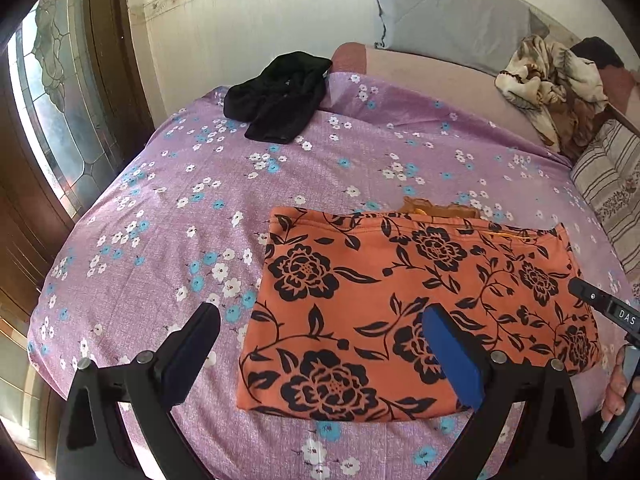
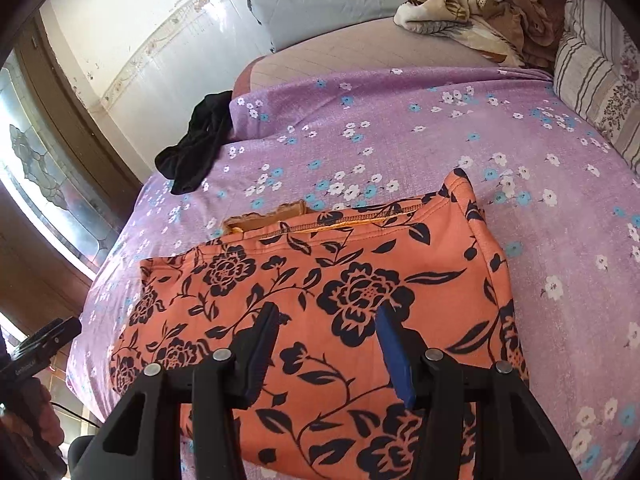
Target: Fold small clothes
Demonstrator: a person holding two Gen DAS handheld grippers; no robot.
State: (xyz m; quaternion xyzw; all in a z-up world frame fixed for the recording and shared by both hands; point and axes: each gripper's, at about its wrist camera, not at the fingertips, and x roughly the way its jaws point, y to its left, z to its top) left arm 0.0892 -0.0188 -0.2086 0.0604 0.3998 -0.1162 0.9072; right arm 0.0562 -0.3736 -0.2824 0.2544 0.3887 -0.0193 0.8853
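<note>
Where purple floral sheet (image 1: pixel 168 216) spreads, orange garment (image 1: pixel 400 304) lies folded.

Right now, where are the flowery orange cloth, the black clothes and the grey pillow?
Folded orange cloth with black flowers (image 1: pixel 400 300): left wrist view, middle of its top.
Crumpled black clothes (image 1: pixel 280 96): left wrist view, centre of the pile.
Grey pillow (image 2: pixel 320 0): right wrist view, its front face.

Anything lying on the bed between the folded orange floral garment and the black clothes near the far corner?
No. Between the orange floral garment and the black clothes only bare purple flowered sheet shows, clearest in the left wrist view.
</note>
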